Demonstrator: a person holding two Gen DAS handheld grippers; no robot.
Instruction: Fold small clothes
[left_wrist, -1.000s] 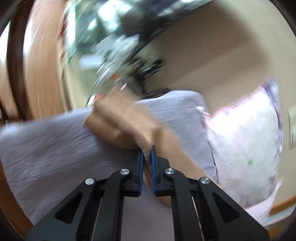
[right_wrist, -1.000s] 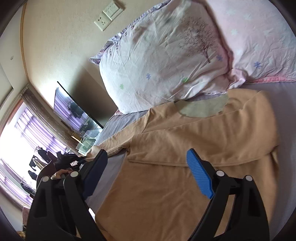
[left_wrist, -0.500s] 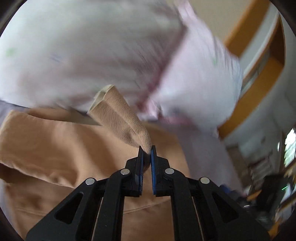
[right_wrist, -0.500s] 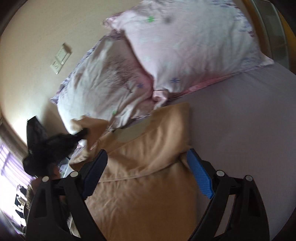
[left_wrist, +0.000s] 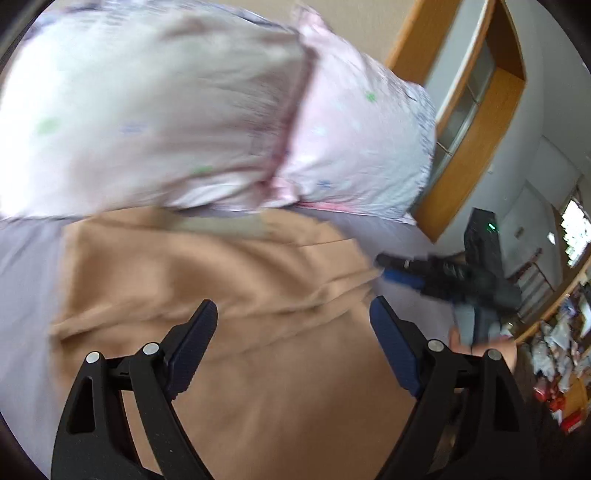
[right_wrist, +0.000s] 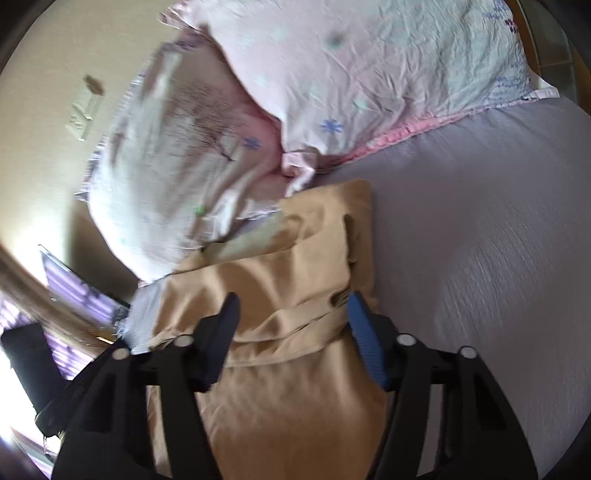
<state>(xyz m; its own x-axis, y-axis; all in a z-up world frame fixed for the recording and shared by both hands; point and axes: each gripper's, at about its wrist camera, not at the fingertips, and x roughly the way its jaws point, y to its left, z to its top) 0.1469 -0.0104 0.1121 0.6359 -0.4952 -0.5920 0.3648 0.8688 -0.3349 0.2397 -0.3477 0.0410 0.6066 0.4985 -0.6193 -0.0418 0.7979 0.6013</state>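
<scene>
1. Bed sheet (right_wrist: 480, 240): pale lilac, wrinkled, covers the bed.
2. Two pillows at head of bed, touching each other. Left pillow (right_wrist: 166, 166): whitish w/ faint tree print, small blue/green flowers. Right pillow (right_wrist: 369, 66): pinkish-white w/ pink frilled edge.
3. Wall (right_wrist: 55, 55): beige, w/ white wall socket (right_wrist: 83, 116), blurred.
4. Wood frame (left_wrist: 476, 136) w/ glass panel, beyond right pillow.
5. Clutter (left_wrist: 561, 347) at far right edge, too blurred to ID.

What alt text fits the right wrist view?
The open right gripper hovers over a partly folded tan garment on a lilac bedsheet, holding nothing. Two pink patterned pillows lie beyond.
</scene>
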